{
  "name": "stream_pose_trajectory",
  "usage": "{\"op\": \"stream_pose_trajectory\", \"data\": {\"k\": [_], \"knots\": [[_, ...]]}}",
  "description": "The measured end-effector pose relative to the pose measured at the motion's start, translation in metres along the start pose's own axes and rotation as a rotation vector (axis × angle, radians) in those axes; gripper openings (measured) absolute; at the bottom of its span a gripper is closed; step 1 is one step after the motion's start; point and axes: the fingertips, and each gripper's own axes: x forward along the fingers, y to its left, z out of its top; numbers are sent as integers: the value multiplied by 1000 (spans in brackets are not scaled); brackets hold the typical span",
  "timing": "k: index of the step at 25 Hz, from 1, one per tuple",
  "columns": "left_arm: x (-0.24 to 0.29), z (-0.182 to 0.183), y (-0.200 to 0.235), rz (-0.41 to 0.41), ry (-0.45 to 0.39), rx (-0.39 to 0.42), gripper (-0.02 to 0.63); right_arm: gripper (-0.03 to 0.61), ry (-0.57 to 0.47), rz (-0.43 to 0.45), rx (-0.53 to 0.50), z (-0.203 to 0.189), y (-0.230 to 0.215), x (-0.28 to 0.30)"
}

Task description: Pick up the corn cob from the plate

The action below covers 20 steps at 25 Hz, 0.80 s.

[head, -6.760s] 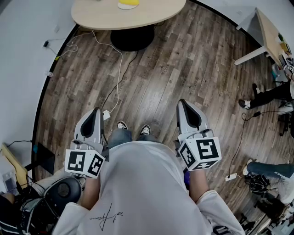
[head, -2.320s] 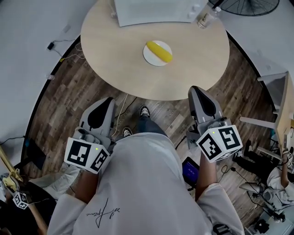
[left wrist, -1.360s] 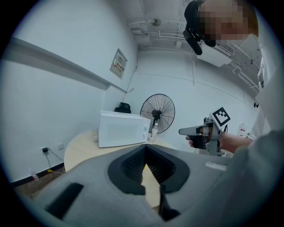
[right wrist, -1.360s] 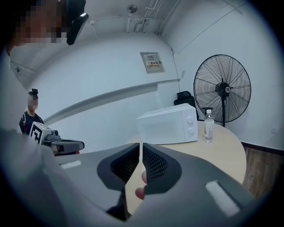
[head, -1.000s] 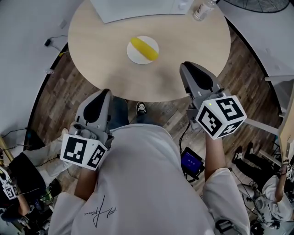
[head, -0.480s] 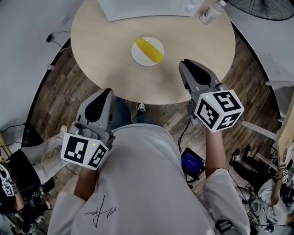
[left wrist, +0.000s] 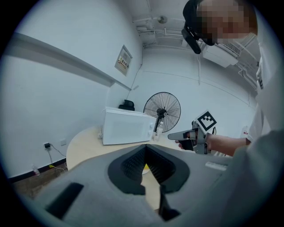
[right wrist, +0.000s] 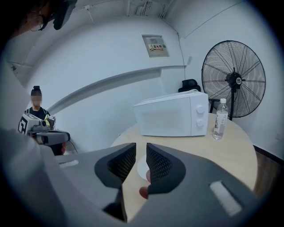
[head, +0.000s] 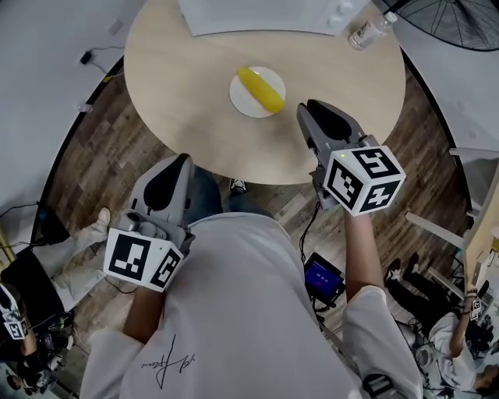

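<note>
We've got one corn cob (head: 261, 89) lying on one white plate (head: 243, 102), mid-worktop (head: 179, 86). Our right gripper (head: 306, 114) is near it, empty, jaws just opening a crack. Our left gripper (head: 181, 160) is closed and empty, back by the worktop's edge.

Cut off, covered, too small

In the head view the top edge cuts the microwave (head: 265, 15) and the fan (head: 460, 19). In the left gripper view the left tongs (left wrist: 146, 146) cover the corn cob (left wrist: 145, 167) but for 1 yellow sliver, and the wall sign's (left wrist: 124, 60) print is too small to read.
</note>
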Motion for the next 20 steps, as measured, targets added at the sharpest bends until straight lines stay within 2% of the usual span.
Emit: {"op": "stream_pose_trajectory", "data": {"k": [20], "knots": [[8, -2, 29, 5, 18, -41, 0, 115, 174, 4, -49, -23, -11, 74]]}}
